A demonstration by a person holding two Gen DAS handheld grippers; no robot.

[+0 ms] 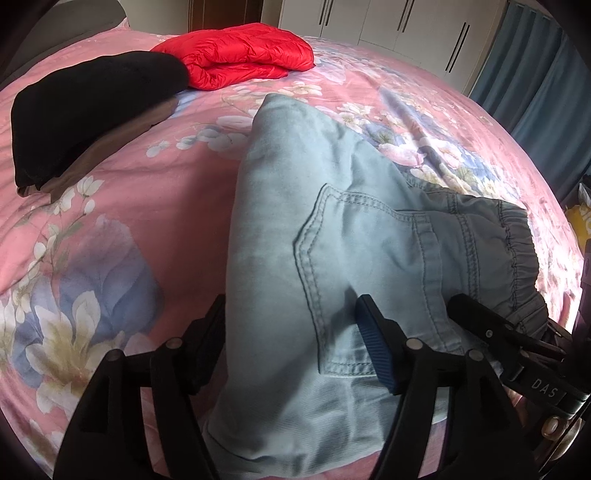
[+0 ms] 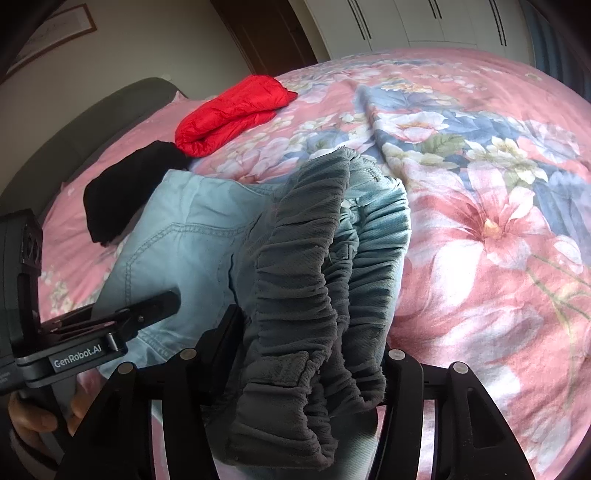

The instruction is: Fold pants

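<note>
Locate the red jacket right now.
The red jacket lies folded at the bed's far end, upper centre in the left wrist view, touching the black garment.

Folded pants (image 1: 332,236) lie on a bed (image 1: 129,221), waistband (image 2: 314,277) at the near right. Far left of them rests a dark garment (image 1: 88,114), and a puffy jacket (image 1: 236,55) touches its far side. Wardrobes (image 1: 388,18) stand behind the bed.

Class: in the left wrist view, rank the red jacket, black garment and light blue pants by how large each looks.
1. light blue pants, though nearest the camera
2. black garment
3. red jacket, though farthest away
</note>
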